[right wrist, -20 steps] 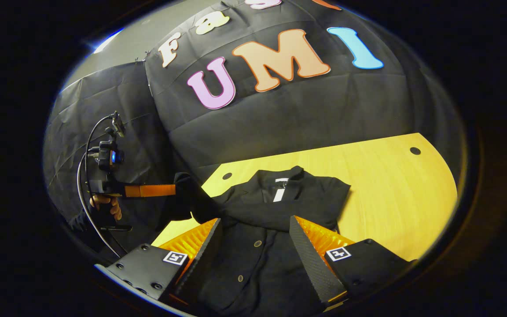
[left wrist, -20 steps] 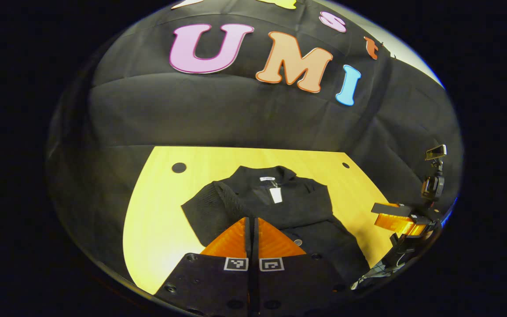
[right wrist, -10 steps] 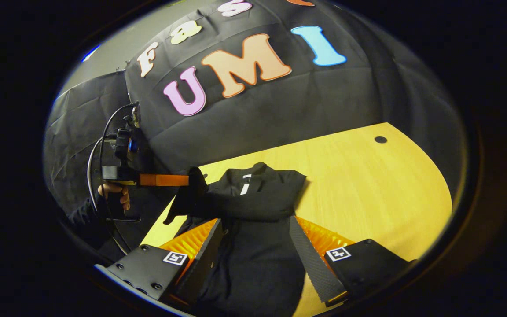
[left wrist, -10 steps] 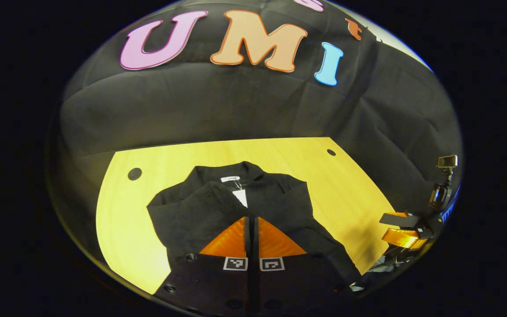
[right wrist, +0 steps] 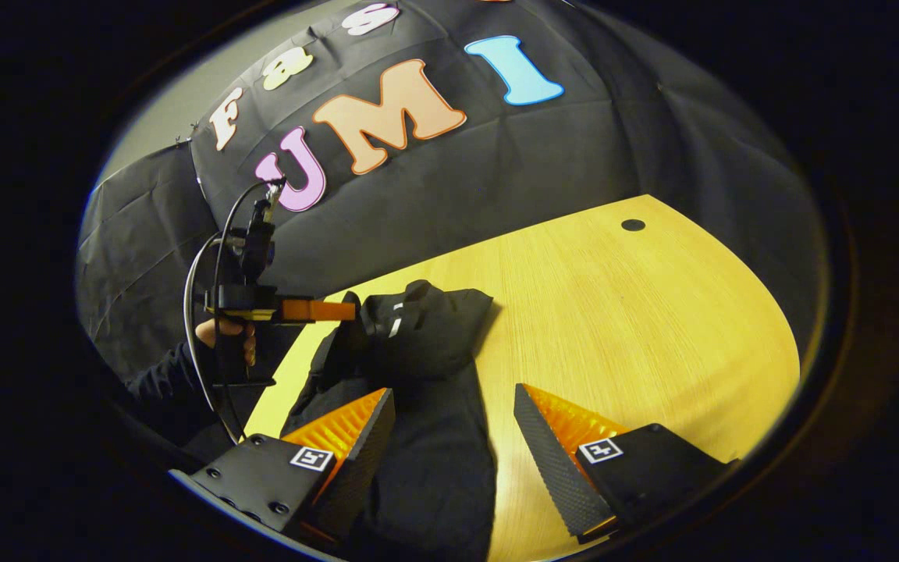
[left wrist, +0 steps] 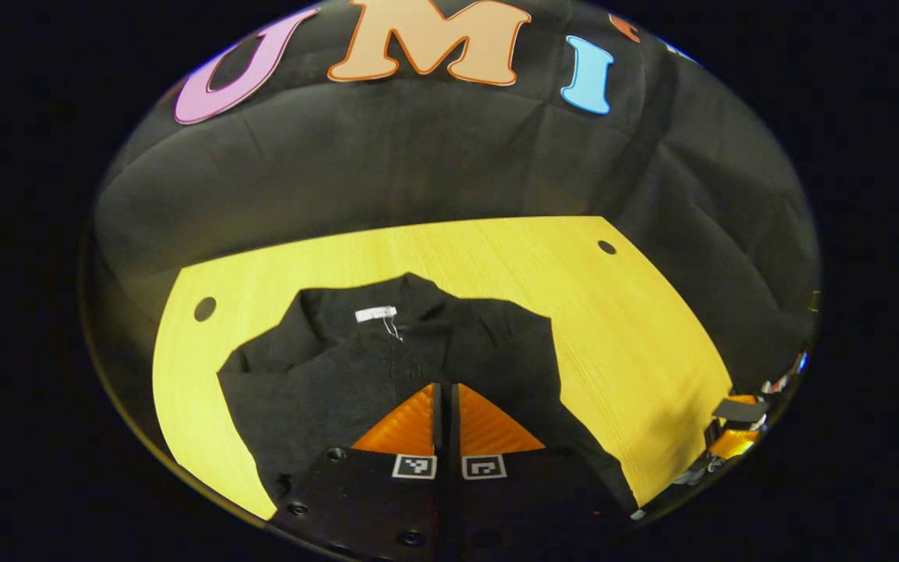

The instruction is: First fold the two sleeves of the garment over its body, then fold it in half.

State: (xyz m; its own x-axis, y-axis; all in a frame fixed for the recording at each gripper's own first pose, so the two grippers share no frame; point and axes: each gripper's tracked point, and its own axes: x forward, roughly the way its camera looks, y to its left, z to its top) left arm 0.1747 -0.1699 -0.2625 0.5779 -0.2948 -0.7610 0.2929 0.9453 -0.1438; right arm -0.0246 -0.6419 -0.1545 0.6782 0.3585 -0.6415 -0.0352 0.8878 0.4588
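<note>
Since a moment ago, the left gripper point(right wrist: 344, 311) has carried the left sleeve point(left wrist: 317, 382) farther across the garment point(left wrist: 418, 351), and the white tag on the chest is now covered.

That gripper is pinched tight on the sleeve cloth. In the left gripper view its fingers meet with almost no gap at the bottom middle, and the black cloth spreads out right in front of them. In the right gripper view it shows at the middle left, held by a hand point(right wrist: 223, 337), with the sleeve hanging from its tip.

The right gripper point(right wrist: 453, 437) is spread wide and holds nothing. Its two fingers sit at the bottom of its own view, and the lower part of the garment lies between them.

The garment lies on the yellow table point(left wrist: 621, 328), in the lower middle of the left gripper view, with its collar label point(left wrist: 375, 314) toward the top.

What could go wrong? If the sleeve is let go too soon, it may slide back or land bunched up. If it is pulled too far, the whole garment may drag across the table and crumple.
</note>
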